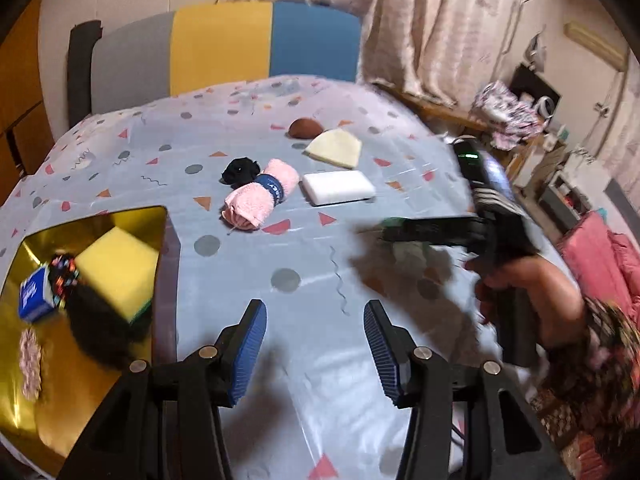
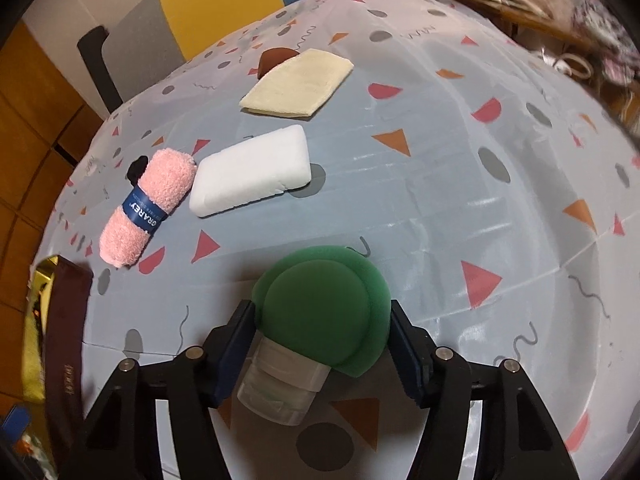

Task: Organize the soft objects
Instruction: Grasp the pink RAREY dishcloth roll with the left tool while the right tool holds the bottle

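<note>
The right tongs [image 2: 322, 334] are clamped on a green round sponge [image 2: 324, 312] with a clear plastic base [image 2: 280, 388], one pad pressing each side, held above the patterned surface [image 2: 460, 208]. Just ahead and slightly left of these tongs lies a white foam block [image 2: 252, 170]; touching its left end is a rolled pink towel [image 2: 146, 208] with a blue paper band, and a small black item [image 2: 136, 168] peeks out behind the roll. Farther ahead sits a folded cream cloth [image 2: 298, 84], with a brown rounded object [image 2: 274, 60] partly hidden behind it.

The left tongs [image 1: 316, 348] stand apart with nothing between them, low over the surface. To their left is a gold-lined box [image 1: 60, 392] holding a yellow sponge [image 1: 120, 268], a blue packet [image 1: 34, 296], a dark fuzzy item [image 1: 100, 328] and a multicoloured scrunchie [image 1: 64, 276]. To their right, blurred, the person's right hand [image 1: 532, 300] grips the other tool.
</note>
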Available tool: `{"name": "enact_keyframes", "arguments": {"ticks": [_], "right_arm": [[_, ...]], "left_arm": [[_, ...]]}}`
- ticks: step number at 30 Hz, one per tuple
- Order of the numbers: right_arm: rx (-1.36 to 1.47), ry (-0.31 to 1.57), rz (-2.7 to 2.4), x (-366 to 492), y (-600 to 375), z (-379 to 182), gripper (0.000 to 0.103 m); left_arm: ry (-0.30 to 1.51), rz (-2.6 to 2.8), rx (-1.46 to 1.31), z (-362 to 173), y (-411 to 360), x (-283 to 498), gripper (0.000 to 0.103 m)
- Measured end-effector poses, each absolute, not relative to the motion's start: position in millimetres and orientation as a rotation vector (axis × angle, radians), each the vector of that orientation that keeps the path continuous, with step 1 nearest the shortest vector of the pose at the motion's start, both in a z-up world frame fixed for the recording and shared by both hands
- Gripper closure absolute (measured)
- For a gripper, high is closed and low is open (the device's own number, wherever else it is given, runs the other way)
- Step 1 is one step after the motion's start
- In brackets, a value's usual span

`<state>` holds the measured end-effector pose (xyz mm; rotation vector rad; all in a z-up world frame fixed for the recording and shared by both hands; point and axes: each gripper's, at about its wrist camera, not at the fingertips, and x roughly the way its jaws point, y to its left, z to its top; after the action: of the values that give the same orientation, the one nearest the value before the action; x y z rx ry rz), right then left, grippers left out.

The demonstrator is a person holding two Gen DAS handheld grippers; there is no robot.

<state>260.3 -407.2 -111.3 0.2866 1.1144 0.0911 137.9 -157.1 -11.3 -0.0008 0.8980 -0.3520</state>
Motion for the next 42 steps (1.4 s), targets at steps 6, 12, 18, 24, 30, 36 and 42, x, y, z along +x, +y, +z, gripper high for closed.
{"name": "enact_keyframes", "arguments": {"ticks": [6, 12, 18, 24, 30, 36, 42], "right_arm": [[0.284, 1.129, 0.105, 261.0, -407.3, -109.3, 0.042], [0.306, 1.142, 0.104, 262.8, -409.7, -110.5, 0.042], [0.325, 1.159, 0.11, 264.7, -411.3, -111.5, 0.041], [0.338, 1.169, 0.113, 265.8, -411.4, -112.3, 0.039], [0.333, 1.172, 0.113, 266.4, -410.0, -112.9, 0.039], [0.361, 1.171, 0.12, 265.9, -414.7, -113.3, 0.038], [0.353, 1.17, 0.118, 265.1, -413.4, -112.7, 0.038]], "left_arm": [[0.973, -0.295, 0.022, -20.6, -176.5, 203.4, 0.051], [1.011, -0.218, 0.089, -35.6, -188.4, 261.4, 0.046], [0.957, -0.162, 0.243, -48.3, -198.6, 302.8, 0.042], [0.984, -0.153, 0.264, -66.7, -196.7, 329.5, 0.04], [1.032, -0.172, 0.282, -89.7, -197.8, 337.3, 0.04], [1.045, -0.164, 0.247, -96.6, -196.3, 325.1, 0.061], [1.056, -0.198, 0.201, -91.2, -198.3, 286.6, 0.063]]}}
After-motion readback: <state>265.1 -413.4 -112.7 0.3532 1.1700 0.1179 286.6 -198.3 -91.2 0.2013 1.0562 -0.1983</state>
